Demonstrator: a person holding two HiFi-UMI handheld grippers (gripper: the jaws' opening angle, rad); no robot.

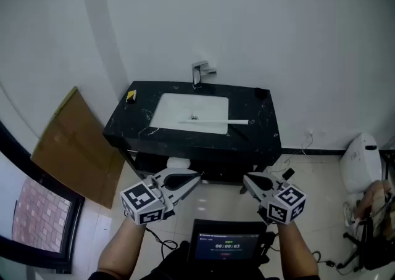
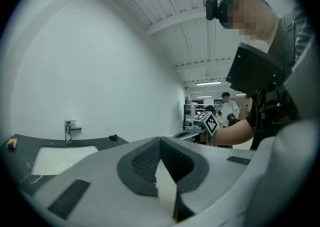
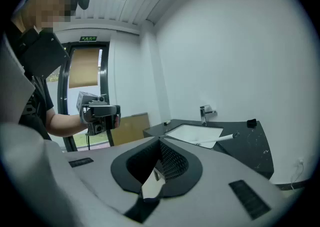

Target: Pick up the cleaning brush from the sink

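The cleaning brush point(image 1: 216, 123) lies across the front of the white sink point(image 1: 168, 105), its slim handle end resting on the black tabletop point(image 1: 264, 134) at the right. The left gripper point(image 1: 197, 176) and right gripper point(image 1: 246, 179) hover well short of it, fingers pressed together on nothing. The brush looks light, stiff and slender (possibly wet, so slippery), and the handle end seems the best hold.

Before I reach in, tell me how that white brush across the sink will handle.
The cleaning brush looks thin and straight: probably stiff, light. Its slim handle may roll if nudged. One end overhangs the sink rim, so it may pivot there.
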